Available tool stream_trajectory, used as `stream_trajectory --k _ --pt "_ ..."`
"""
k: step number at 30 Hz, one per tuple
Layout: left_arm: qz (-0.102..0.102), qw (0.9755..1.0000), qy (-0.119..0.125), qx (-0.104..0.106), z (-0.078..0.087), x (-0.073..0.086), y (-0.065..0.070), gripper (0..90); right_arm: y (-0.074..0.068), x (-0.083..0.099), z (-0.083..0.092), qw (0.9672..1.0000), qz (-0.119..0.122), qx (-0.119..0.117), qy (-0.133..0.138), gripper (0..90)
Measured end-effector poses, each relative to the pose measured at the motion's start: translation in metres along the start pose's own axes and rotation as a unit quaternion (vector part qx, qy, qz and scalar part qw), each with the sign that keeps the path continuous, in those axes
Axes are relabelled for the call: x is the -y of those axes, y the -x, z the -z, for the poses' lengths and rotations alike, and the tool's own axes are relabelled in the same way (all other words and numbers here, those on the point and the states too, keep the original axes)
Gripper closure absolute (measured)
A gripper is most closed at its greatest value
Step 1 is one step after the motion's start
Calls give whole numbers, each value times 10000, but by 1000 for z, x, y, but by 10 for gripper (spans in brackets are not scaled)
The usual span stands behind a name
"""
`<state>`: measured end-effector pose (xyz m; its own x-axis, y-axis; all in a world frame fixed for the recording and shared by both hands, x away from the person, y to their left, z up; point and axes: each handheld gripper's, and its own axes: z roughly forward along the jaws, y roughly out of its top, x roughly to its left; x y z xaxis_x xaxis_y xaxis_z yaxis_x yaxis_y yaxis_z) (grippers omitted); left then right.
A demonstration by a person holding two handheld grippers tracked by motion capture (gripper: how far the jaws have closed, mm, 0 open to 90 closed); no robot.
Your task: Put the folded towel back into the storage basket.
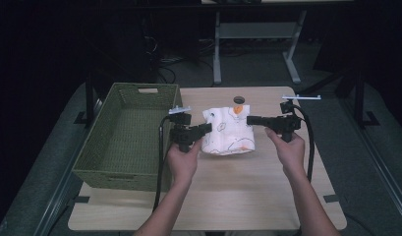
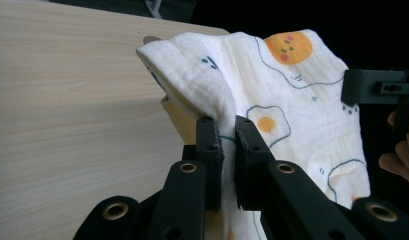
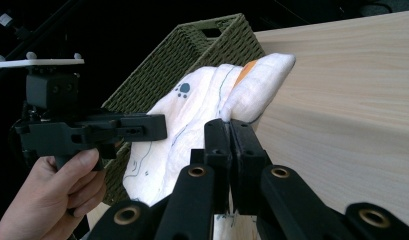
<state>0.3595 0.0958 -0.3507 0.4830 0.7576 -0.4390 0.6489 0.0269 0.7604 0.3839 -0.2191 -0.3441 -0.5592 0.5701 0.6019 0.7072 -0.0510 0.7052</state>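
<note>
Pinched at two corners, a printed white cloth (image 1: 229, 132) is held between both claws above the tabletop (image 1: 247, 191).

The left claw (image 1: 207, 129) is pressed together on a fold at the cloth's left edge, and the right claw (image 1: 249, 119) is clamped on its right corner; in each gripper view the jaws are seen closed with fabric between them. The cloth's lower hem is hidden behind the jaws in the left gripper view, and its far side is folded under. A small dark round object (image 1: 239, 100) beyond the cloth cannot be made out. A green woven basket (image 1: 126, 142) is set just left of the left hand (image 1: 183, 160). Bare wood is left open in front of and to the right of the cloth.
</note>
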Motion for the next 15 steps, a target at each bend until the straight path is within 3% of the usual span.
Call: stream_trajectory --k 15 --pt "-4 10000 46 -13 8 -5 -3 836 -12 -10 -5 10000 69 -67 2 872"
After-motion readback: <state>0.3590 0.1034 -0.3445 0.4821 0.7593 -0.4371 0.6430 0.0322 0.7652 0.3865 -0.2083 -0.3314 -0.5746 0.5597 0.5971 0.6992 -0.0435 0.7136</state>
